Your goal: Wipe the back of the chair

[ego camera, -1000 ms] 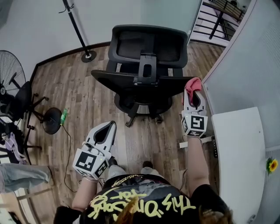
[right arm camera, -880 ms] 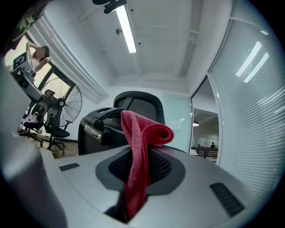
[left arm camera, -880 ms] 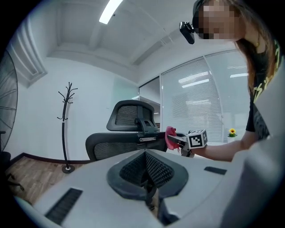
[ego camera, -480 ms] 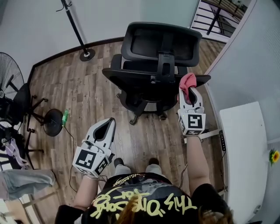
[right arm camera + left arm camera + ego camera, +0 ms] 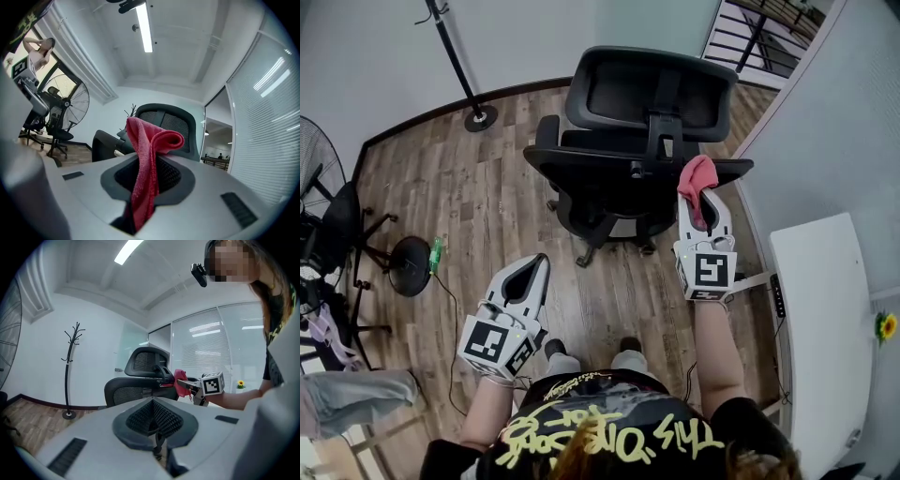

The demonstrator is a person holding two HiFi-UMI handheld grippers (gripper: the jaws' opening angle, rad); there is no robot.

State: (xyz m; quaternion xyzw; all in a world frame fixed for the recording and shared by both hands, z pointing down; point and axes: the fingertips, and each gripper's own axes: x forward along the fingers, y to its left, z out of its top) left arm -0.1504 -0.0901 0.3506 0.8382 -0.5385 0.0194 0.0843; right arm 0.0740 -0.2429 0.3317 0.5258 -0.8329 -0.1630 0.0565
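Red cloth (image 5: 697, 184) in right gripper (image 5: 701, 217) — beside chair (image 5: 630, 159)

Pale grey shells on left gripper (image 5: 533, 269) and right gripper (image 5: 703, 195); black ribbed pads (image 5: 161, 417); black-and-white marker cubes (image 5: 707, 272). Black shirt (image 5: 609, 412), yellow lettering (image 5: 609, 439).

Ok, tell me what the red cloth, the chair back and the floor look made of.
The red cloth: soft fabric, probably microfibre; nubby, matte, folding limply. The chair back: black mesh in a hard matte frame, likely plastic; a fine weave shows. The floor: wood-look planks, wood or laminate; grain and seams show.
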